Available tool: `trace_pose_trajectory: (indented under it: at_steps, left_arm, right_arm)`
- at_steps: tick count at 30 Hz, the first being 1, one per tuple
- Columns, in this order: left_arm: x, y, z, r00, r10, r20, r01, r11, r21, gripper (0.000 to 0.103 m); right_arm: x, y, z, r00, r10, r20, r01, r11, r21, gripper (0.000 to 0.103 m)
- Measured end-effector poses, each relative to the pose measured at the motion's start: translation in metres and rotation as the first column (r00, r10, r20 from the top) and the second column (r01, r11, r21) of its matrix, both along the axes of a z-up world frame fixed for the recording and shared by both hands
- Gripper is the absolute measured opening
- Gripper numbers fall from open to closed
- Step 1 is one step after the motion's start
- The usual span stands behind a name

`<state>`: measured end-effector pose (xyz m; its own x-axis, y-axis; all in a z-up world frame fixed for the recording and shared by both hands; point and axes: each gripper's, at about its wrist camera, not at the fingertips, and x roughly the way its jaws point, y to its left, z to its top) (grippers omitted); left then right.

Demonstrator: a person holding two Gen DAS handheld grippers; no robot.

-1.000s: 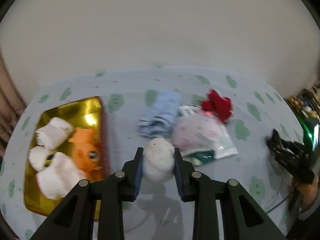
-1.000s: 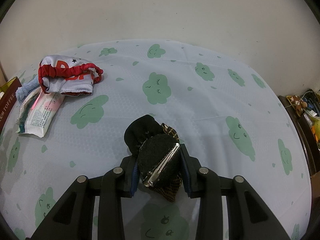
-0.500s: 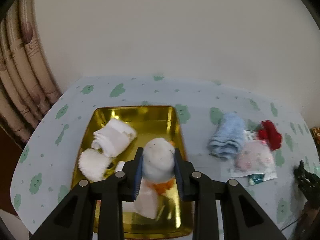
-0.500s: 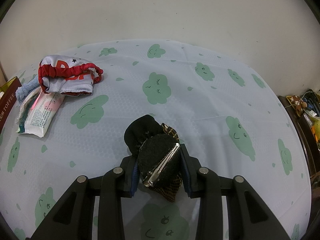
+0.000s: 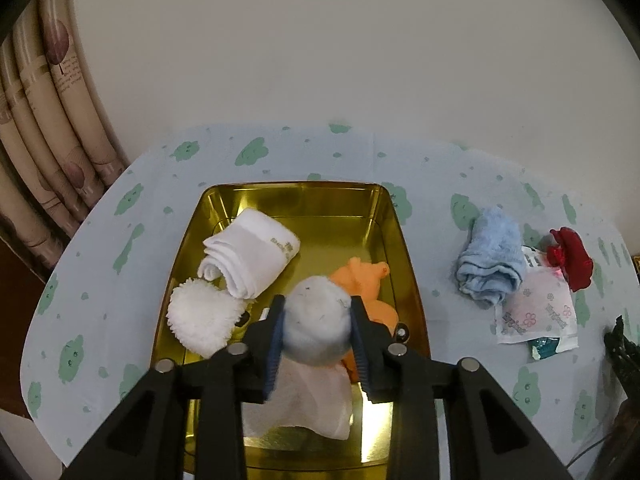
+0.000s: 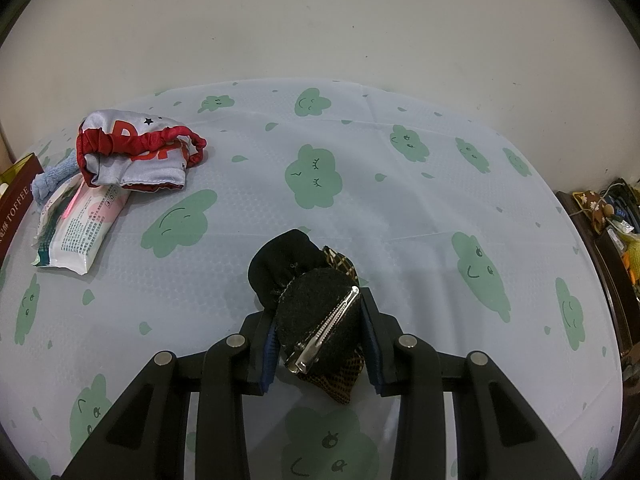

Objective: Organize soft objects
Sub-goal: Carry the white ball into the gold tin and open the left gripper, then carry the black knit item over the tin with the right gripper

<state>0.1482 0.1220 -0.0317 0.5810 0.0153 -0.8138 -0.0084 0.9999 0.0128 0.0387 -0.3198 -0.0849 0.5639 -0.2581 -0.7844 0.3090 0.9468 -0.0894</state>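
Observation:
A gold tin tray (image 5: 296,188) holds a rolled white sock (image 5: 252,256), a white pompom (image 5: 202,318), an orange soft toy (image 5: 362,280) and a white cloth (image 5: 312,400). Above the tray, my left gripper (image 5: 318,324) has a white fluffy ball (image 5: 316,312) between its pads. Its jaws are opening, but the pads still touch the ball's sides. My right gripper (image 6: 320,328) hangs over the tablecloth, shut on a black fabric hair clip (image 6: 316,312) with a metal clasp.
Right of the tray lie a folded blue towel (image 5: 492,256), a red fabric piece (image 5: 572,256) and a tissue pack (image 5: 536,312). The right wrist view shows the red and silver pouch (image 6: 136,152) and tissue pack (image 6: 80,228) at far left. A curtain (image 5: 52,120) hangs left.
My left gripper carried the white ball leftward from the table to above the tray. The ball now looks rounder between the pads. The right gripper has not moved.

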Motion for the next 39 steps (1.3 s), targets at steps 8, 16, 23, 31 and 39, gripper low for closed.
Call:
trace_pose_trajectory:
  at_steps: [8,16,23,31,39]
  left_arm:
    - [0.002,0.01,0.005,0.999,-0.008,-0.031,0.006,0.999,-0.054,0.044]
    - [-0.008,0.009,0.014,0.999,-0.042,-0.004,0.042,0.999,-0.012,0.05]
    - [-0.036,0.022,0.016,0.997,-0.026,0.077,0.026,1.0,0.002,0.052]
    - [-0.064,0.043,0.019,0.991,-0.031,0.133,0.032,0.999,-0.002,0.052]
    - [-0.069,0.066,0.018,0.988,0.048,0.147,-0.037,0.996,-0.082,0.052]
  right_arm:
    - [-0.001,0.0,0.0,1.0,-0.001,0.001,0.001,1.0,0.005,0.034]
    - [0.0,0.0,-0.001,1.0,-0.001,0.0,0.001,1.0,0.0,0.034]
    - [0.0,0.0,-0.001,1.0,-0.006,0.0,0.006,1.0,0.001,0.034]
    - [0.0,-0.002,-0.001,1.0,-0.011,-0.002,0.011,1.0,-0.006,0.037]
    - [-0.001,-0.001,-0.002,1.0,-0.011,-0.003,0.011,1.0,-0.016,0.037]
